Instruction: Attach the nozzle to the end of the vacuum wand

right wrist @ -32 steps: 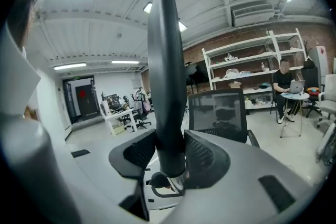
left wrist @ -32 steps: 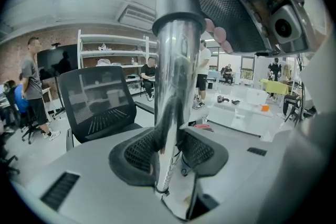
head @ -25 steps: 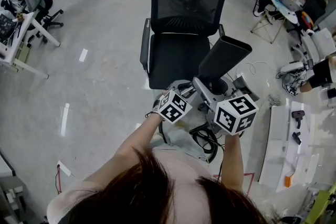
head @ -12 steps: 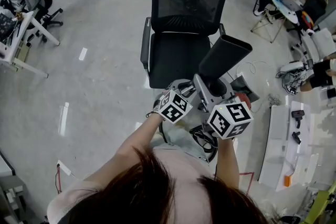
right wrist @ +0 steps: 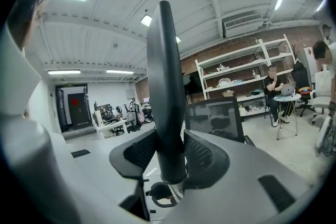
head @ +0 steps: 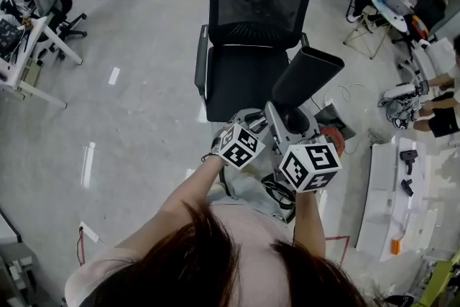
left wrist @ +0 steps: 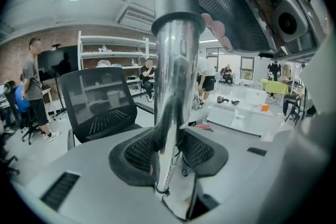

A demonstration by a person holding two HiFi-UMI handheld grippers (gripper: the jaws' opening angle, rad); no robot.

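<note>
Grey floor [head: 129,118] is filling most of the head view. A black mesh-back office chair [head: 251,32] is standing on it just ahead of the person, seat facing them.

A white table [head: 381,198] is running along the right edge, carrying a few small dark items too small to name.

The black nozzle [head: 307,79] is being held up in the air in front of the chair seat, its wide flat mouth pointing up and to the right and its narrow neck angling down toward the grippers.

The shiny metal vacuum wand [left wrist: 176,71] is standing upright in the left gripper view, just beside the nozzle's neck in the head view. I cannot tell whether the two are seated together.

Right gripper [right wrist: 170,157]: jaws are clamping the nozzle's dark neck, mesh pads pressing on both sides. Its marker cube [head: 310,167] is sitting lower right.

Left gripper [left wrist: 169,152]: jaws are closing on the wand near its lower end, pads touching the tube. Its marker cube [head: 238,146] is sitting just left of the other.

Dark cables [head: 277,190] are lying coiled on the floor beneath the two cubes.
</note>
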